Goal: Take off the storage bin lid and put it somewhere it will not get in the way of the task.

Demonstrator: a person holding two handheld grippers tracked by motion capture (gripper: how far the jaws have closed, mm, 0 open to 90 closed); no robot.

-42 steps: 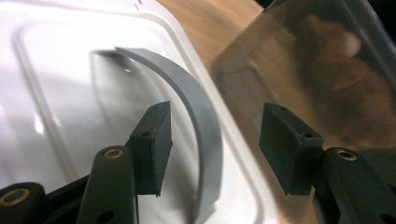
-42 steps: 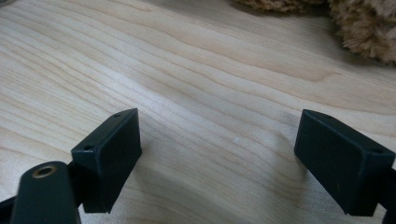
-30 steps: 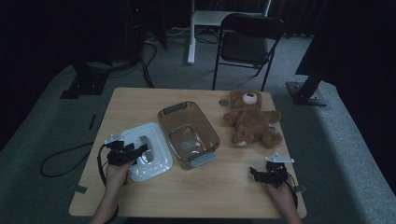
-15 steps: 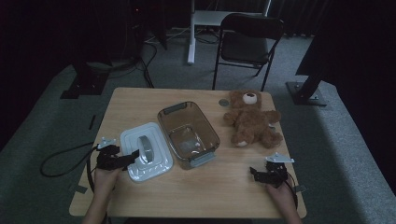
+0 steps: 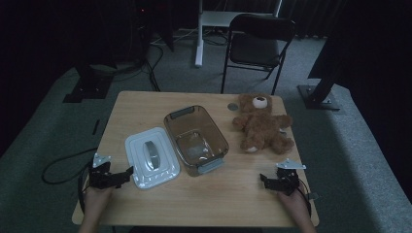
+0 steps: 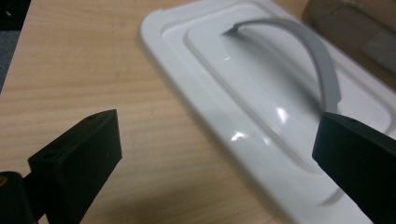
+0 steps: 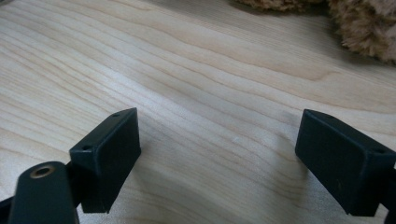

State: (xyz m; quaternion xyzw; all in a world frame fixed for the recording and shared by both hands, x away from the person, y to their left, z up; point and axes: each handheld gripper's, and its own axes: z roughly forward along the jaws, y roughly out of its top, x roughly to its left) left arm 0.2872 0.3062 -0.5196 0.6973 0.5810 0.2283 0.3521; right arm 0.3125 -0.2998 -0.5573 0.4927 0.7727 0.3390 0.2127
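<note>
My left gripper (image 5: 127, 173) stood with its jaws released, having just been opening, nothing between them. The white rectangular plastic lid (image 5: 151, 156) (grey arched handle on top) lay flat near the surface's (image 5: 214, 204) front-left corner, just beside the brown clear plastic container (image 5: 195, 138). My right gripper (image 5: 265, 179), jaws released too, sat near the front-right corner.

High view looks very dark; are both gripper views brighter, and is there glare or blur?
High view: dim, wooden table legible. Left gripper view: bright, small glare spots on white plastic lid, near jaws soft. Right gripper view: bright, no glare, brown plush bear blurred.
</note>
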